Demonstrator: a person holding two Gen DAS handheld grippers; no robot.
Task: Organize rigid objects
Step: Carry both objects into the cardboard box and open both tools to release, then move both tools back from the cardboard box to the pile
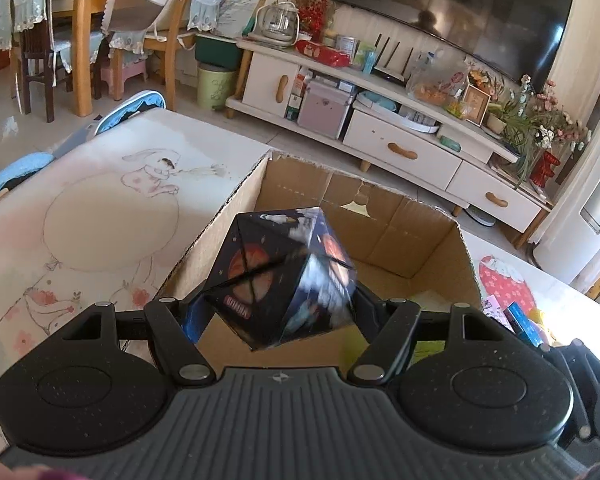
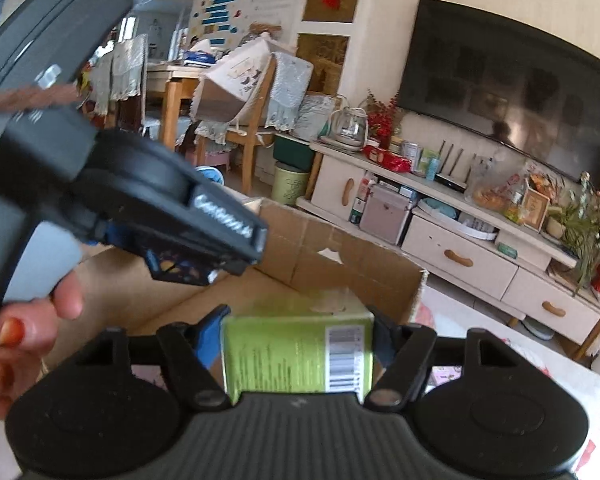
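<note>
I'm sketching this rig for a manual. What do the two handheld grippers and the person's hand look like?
Both the left gripper and the right gripper have ribbed grey bodies, two round black discs, black link arms with silver rivets, and blue pads. The hand has red-painted nails.

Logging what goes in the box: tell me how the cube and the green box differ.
The dark cube carries space pictures; the green box has small print and a barcode. The cube sits tilted on a corner, while the green box lies square. Both sit between gripper fingers at the open cardboard box.
</note>
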